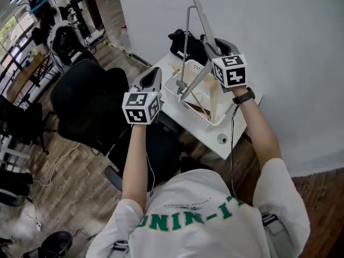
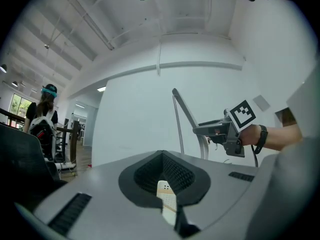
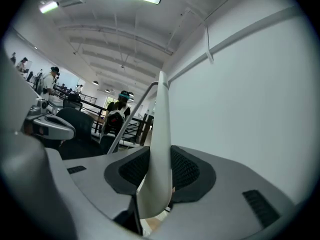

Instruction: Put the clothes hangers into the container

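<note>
While raised above basket (image 1: 173, 93): hanger (image 1: 187, 42), steep, lower end over basket's near side.
Right gripper (image 3: 157, 164): jaws clamped on hanger's flat arm, arm jutting up past tips.
Left gripper (image 2: 162, 156): jaws together, empty, left of basket, apart from hanger.
</note>
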`<state>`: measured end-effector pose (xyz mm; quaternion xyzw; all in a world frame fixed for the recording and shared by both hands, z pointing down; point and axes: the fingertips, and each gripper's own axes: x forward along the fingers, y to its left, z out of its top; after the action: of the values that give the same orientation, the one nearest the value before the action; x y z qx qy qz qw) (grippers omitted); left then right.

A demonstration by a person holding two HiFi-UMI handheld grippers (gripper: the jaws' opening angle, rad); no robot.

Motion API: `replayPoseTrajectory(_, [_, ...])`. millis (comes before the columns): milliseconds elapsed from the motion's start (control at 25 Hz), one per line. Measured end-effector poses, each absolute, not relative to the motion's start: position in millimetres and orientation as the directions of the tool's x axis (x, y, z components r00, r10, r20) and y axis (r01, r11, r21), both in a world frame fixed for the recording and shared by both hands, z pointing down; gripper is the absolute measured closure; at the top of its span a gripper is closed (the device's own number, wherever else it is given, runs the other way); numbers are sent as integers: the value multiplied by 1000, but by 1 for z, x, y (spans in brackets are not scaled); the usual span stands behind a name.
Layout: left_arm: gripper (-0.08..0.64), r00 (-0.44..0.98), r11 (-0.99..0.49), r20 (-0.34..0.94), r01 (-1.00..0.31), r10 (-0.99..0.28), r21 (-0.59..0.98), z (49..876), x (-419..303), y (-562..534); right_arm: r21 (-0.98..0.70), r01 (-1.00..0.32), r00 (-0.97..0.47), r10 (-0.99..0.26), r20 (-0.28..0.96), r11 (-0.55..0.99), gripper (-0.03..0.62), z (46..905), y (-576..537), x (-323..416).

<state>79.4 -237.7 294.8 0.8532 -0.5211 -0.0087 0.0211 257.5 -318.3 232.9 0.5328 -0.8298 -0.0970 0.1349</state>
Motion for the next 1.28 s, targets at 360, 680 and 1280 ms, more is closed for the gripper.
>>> replayPoseTrajectory(360, [555,581,-580,4,-813,-814,54,297,154,-279,380,-852,-289,-929,231,359,442,267,-337,329])
replayPoseTrajectory(680, [555,602,-598,34,-797,-797,85,321,171,-311,534,-683,-302,-859,414,498,442,340,-358,319])
replayPoseTrajectory(1280, [555,511,-497,126,-858,-850,127,371,114,-339,461,-454,-296,-617,729,763,434,539,-366,259])
